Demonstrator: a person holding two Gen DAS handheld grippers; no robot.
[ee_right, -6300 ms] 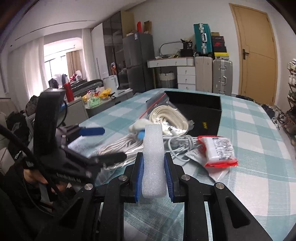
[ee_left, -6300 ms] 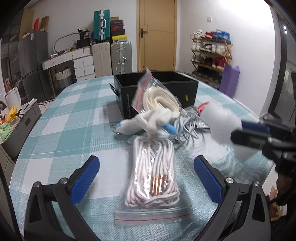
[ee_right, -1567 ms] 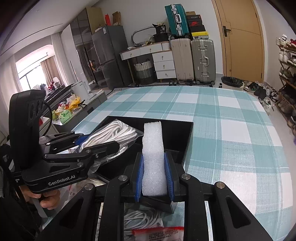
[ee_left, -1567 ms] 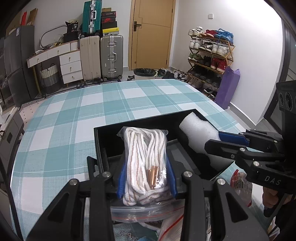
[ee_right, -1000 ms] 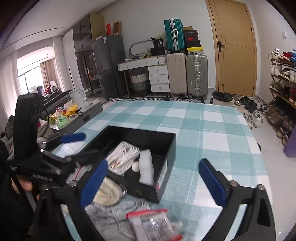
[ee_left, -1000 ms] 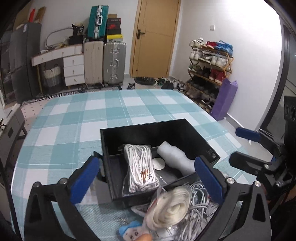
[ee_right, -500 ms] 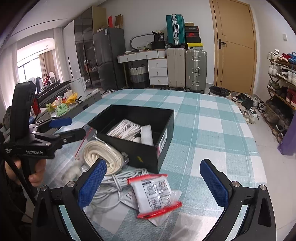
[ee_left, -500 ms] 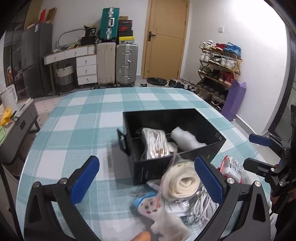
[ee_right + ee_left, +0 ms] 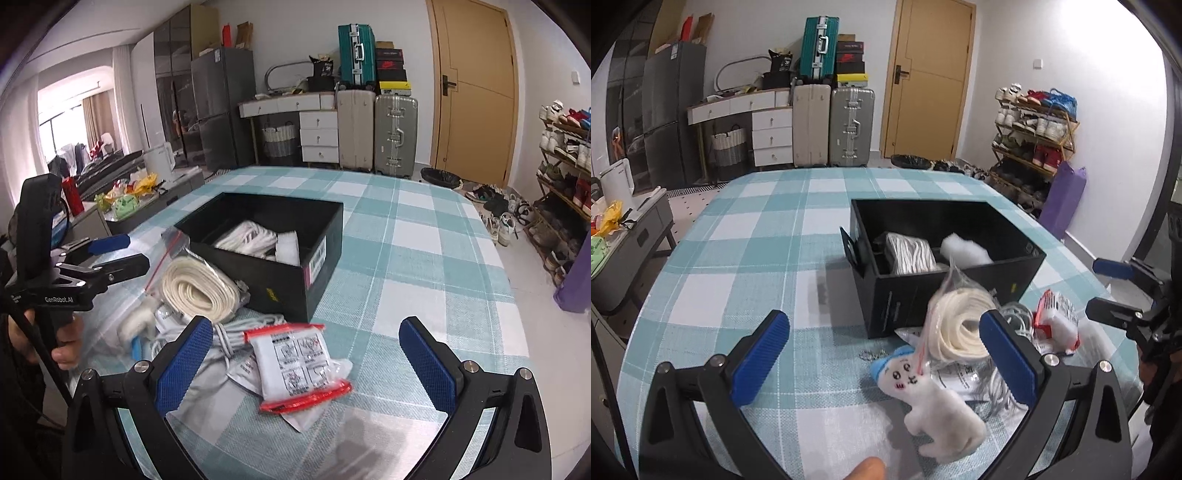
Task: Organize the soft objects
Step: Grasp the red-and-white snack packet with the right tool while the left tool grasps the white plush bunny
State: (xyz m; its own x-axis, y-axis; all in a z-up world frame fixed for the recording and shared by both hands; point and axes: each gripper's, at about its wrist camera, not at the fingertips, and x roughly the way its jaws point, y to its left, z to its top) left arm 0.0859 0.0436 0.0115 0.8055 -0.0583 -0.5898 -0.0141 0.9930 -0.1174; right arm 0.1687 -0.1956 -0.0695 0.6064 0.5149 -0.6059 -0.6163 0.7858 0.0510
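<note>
A black box [image 9: 945, 295] [image 9: 280, 284] on the table holds a bagged white rope [image 9: 910, 256] [image 9: 247, 238] and a white foam block [image 9: 964, 251] [image 9: 288, 245]. In front of it lie a bagged cream coil [image 9: 960, 328] [image 9: 199, 288], a white plush toy with a blue cap [image 9: 931, 402], a red-edged packet [image 9: 1056, 321] [image 9: 295, 362] and grey cable [image 9: 236, 332]. My left gripper [image 9: 882, 321] [image 9: 135, 252] is open and empty, above the plush toy and coil. My right gripper [image 9: 306, 325] [image 9: 1095, 286] is open and empty over the packet.
A teal checked tablecloth [image 9: 746, 251] covers the round table. A small metal chain [image 9: 871, 354] lies by the plush toy. A fingertip [image 9: 866, 469] shows at the bottom edge of the left wrist view. Suitcases [image 9: 376, 129], a door and a shoe rack [image 9: 1034, 140] stand beyond the table.
The rope bag and foam block, held 1.6 s ago, now lie in the box. Both grippers have opened and drawn back toward the loose pile near the table's front.
</note>
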